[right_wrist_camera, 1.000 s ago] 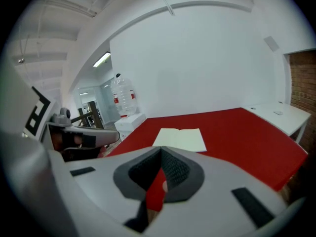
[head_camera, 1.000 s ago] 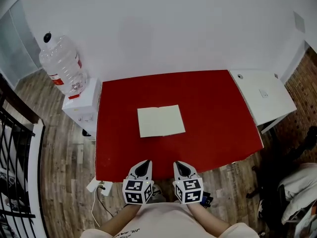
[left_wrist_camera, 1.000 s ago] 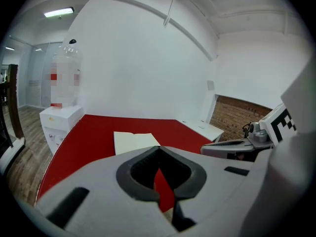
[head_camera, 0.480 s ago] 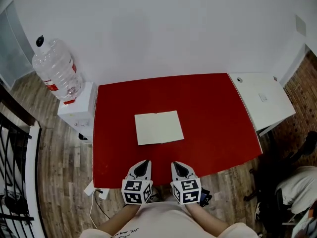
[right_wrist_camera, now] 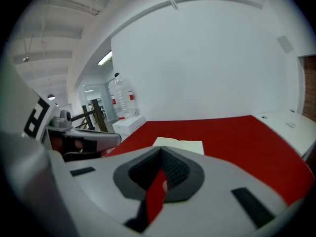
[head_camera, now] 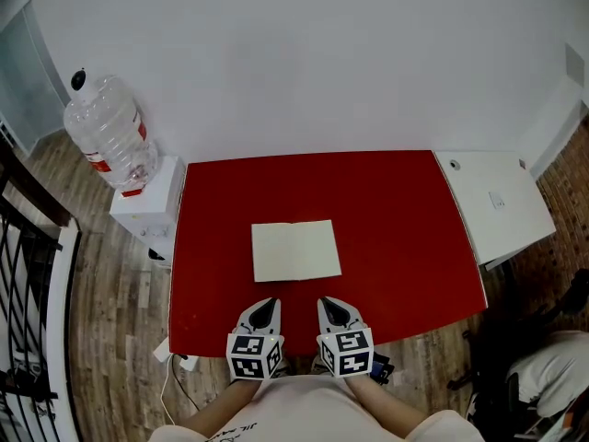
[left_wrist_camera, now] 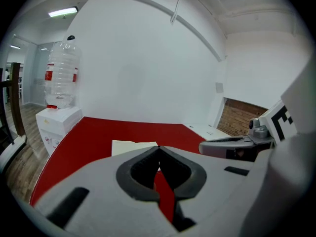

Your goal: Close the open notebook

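White wall filled the upper half of the head view, and below it stood a red table on a wooden floor. At the table's left edge, a white dispenser carried a large clear water bottle. A white side cabinet stood against the table's right edge.

The open notebook lay flat on the table, a little left of the frame's centre, with both pale pages facing up and its spine running toward the wall. Nothing touched it.

Both grippers sat at the bottom centre of the head view, over the table's near edge and side by side. The left gripper was below the notebook's left page and the right gripper below its right page, both apart from the book. In the left gripper view its jaws met at the tips with nothing between them, and the notebook showed just beyond. The right gripper's jaws were likewise pressed together and empty, with the notebook lying ahead of them.
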